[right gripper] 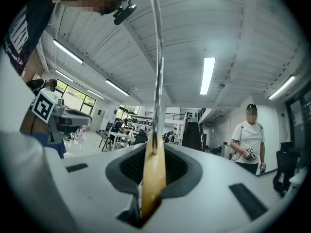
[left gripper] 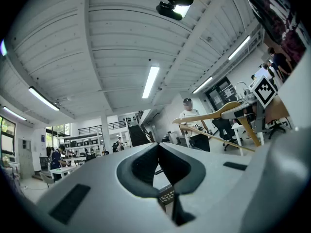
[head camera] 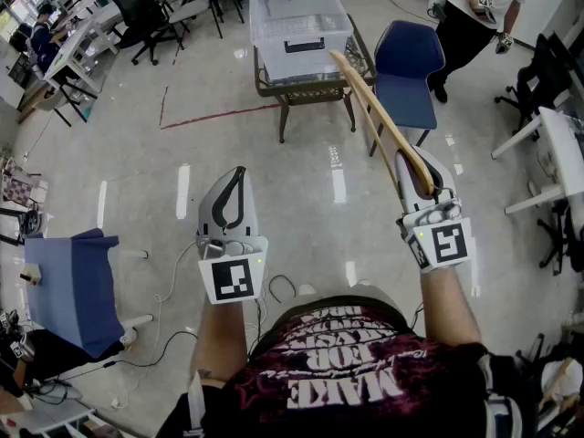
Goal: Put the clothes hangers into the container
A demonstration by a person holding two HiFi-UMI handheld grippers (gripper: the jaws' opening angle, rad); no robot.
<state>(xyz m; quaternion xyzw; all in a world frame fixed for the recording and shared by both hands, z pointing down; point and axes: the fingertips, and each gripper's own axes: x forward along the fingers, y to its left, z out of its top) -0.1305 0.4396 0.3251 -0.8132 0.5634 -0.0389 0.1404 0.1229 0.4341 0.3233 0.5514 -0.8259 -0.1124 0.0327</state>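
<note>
My right gripper point(head camera: 421, 168) is shut on a wooden clothes hanger point(head camera: 374, 117), which slants up and away toward the container. In the right gripper view the wooden bar point(right gripper: 153, 178) sits clamped between the jaws and its metal hook point(right gripper: 158, 81) rises upward. A clear plastic container point(head camera: 274, 35) rests on a small dark table point(head camera: 315, 89) straight ahead, some way off. My left gripper point(head camera: 240, 173) is held level beside the right one, its jaws shut with nothing between them point(left gripper: 158, 145). From the left gripper view the hanger point(left gripper: 214, 115) shows at the right.
A blue chair point(head camera: 406, 71) stands right of the table, and a person point(head camera: 474, 16) stands beyond it. Another blue chair point(head camera: 73, 290) and floor cables point(head camera: 173, 281) lie at my left. A white desk point(head camera: 557, 153) is at the right, and office chairs point(head camera: 146, 12) at the back left.
</note>
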